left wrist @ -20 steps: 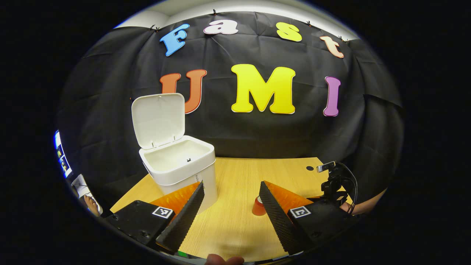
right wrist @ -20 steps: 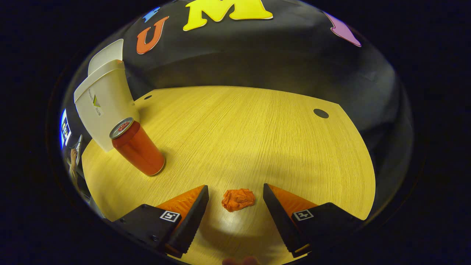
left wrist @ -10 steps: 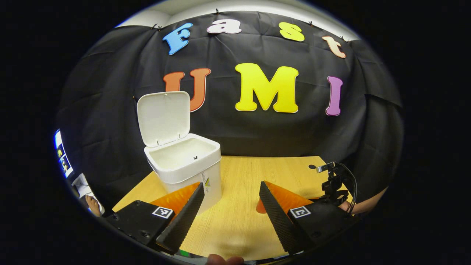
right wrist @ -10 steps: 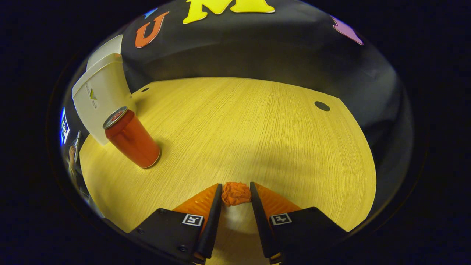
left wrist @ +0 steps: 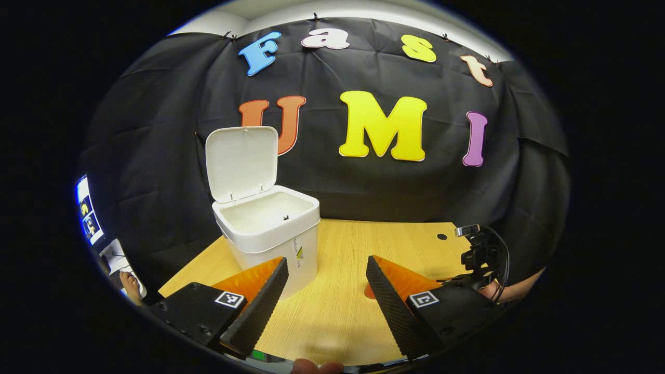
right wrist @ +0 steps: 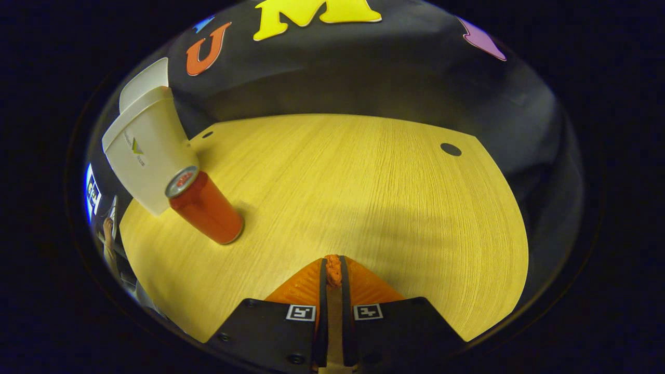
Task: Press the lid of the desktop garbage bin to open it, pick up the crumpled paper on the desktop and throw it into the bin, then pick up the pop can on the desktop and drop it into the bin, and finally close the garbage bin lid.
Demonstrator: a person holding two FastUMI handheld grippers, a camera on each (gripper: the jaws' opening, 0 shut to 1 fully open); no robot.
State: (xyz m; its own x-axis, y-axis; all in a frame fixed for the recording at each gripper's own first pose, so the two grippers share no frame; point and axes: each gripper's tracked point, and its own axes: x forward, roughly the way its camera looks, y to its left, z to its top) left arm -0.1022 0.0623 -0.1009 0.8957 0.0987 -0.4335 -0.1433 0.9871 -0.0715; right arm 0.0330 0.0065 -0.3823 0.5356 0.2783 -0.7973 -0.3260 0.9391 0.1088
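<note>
The white garbage bin [left wrist: 270,234] stands on the wooden desk with its lid [left wrist: 241,162] swung up and its inside bare. My left gripper [left wrist: 324,283] hovers open just right of the bin, nothing between its fingers. In the right gripper view, my right gripper [right wrist: 332,267] is shut on the orange crumpled paper [right wrist: 333,269], squeezed thin at the fingertips just above the desk. The red pop can [right wrist: 205,208] stands upright to the left, right in front of the bin [right wrist: 145,153]. A sliver of the can [left wrist: 368,293] peeks from behind my left gripper's right finger.
The wooden desk [right wrist: 363,182] has round cable holes at the back right [right wrist: 450,149] and back left [right wrist: 208,134]. At the right edge of the left gripper view, the other gripper's camera and cables [left wrist: 480,252] show with a person's arm [left wrist: 514,288].
My right gripper closed fully on the crumpled paper, pressing it flat. The left gripper drifted slightly left, so the bin sits farther right in its view.
</note>
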